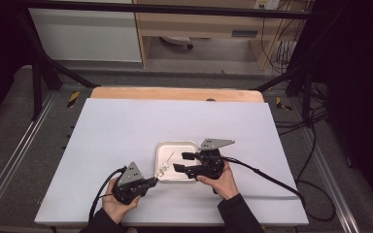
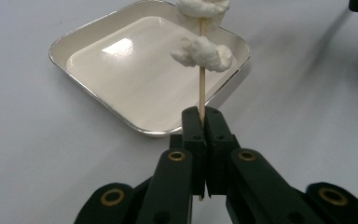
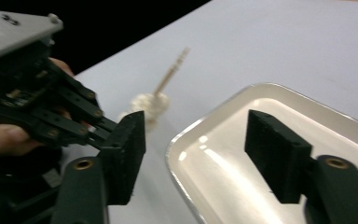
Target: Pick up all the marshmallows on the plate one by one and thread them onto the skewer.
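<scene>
Tray mid-table; skewer over tray's left rim, left tool left, right tool right.

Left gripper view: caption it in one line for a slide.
Black left gripper shut on a thin wooden skewer threaded with white fluffy pieces, held above a shiny square metal tray.

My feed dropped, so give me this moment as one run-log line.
left hand-held gripper: shut on skewer | marshmallows: on skewer, over tray | right hand-held gripper: open, empty

One metal tray, one wooden skewer bearing two white lumps, and two grippers.
</scene>
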The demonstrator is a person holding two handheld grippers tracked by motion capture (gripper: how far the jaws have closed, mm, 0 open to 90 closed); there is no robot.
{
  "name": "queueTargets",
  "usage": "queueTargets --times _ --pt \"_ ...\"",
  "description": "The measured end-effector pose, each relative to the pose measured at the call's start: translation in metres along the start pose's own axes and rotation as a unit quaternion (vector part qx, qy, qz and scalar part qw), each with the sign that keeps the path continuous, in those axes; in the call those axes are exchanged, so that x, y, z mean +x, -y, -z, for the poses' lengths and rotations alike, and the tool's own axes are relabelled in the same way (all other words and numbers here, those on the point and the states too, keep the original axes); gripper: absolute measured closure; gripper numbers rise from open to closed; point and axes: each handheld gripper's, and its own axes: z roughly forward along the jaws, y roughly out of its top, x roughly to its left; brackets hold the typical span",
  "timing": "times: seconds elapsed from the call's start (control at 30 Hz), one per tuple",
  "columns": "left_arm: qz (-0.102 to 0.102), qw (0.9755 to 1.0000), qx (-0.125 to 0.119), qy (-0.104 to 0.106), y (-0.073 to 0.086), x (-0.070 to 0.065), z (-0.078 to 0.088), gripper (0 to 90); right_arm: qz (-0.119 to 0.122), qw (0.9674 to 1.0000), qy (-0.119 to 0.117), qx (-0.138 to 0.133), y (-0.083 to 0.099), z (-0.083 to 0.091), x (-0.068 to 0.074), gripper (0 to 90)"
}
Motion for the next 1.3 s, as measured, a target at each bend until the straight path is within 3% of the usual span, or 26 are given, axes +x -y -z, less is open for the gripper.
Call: queueTargets --times 0.2,0.43,0.7,0.93,1.3 --pt "0.005 1.0000 0.007 -0.002 0.000 0.002 0.000 88.6 0.017 0.9981 0.059 0.011 0.011 0.012 -0.011 18.5" --pt "0.008 0.9999 0.012 -0.001 0.000 0.003 0.000 88.5 0.016 0.9942 0.097 0.043 0.024 0.027 -0.025 6.5" --pt "0.012 0.9998 0.018 0.000 -0.002 0.005 0.001 88.5 0.013 0.9897 0.125 0.069 0.041 0.046 -0.038 2.3" --pt "0.017 0.9996 0.023 -0.001 -0.006 0.007 0.003 88.4 0.016 0.9896 0.128 0.064 0.056 0.063 -0.049 0.7" --pt "0.024 0.9991 0.034 -0.009 -0.020 0.013 0.003 88.3 0.014 0.9868 0.146 0.068 0.073 0.085 -0.059 0.8"
